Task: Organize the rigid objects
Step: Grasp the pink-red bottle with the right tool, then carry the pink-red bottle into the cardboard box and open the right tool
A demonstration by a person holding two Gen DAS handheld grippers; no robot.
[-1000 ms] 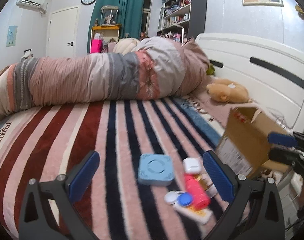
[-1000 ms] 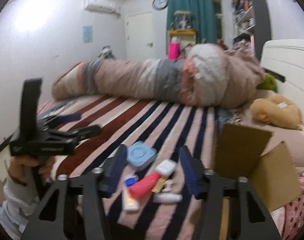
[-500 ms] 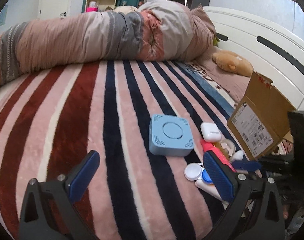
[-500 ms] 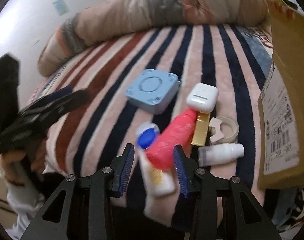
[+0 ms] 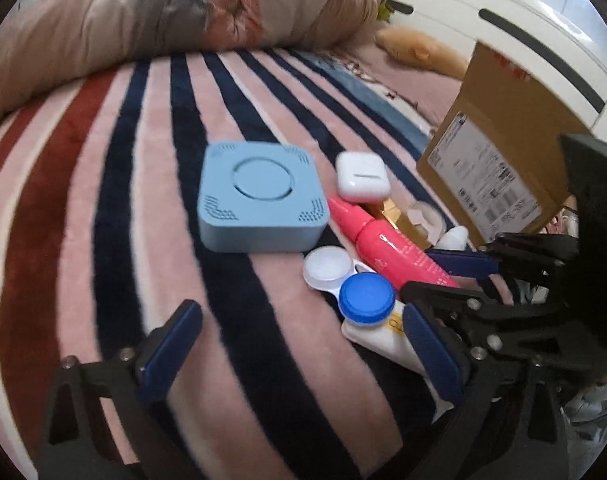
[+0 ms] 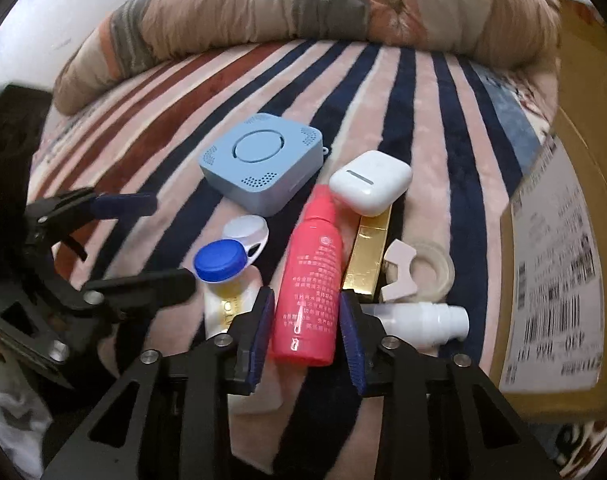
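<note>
Both tongs have dropped close over the bed (image 5: 115, 184). My right tongs (image 6: 306, 326), closing, now straddle the pink bottle (image 6: 309, 288) lying among the clutter beside the cardboard box (image 6: 563, 264), so I judge a pickup imminent. My left tongs (image 5: 299, 344) hang wide, easing inward, gripping nothing.

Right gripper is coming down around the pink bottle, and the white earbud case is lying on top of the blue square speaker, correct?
Not quite. The right wrist view shows the white earbud case on the striped blanket beside the blue square speaker, not on top of it. The rest holds: the right gripper is closing with the pink plastic bottle between its jaws.
</note>
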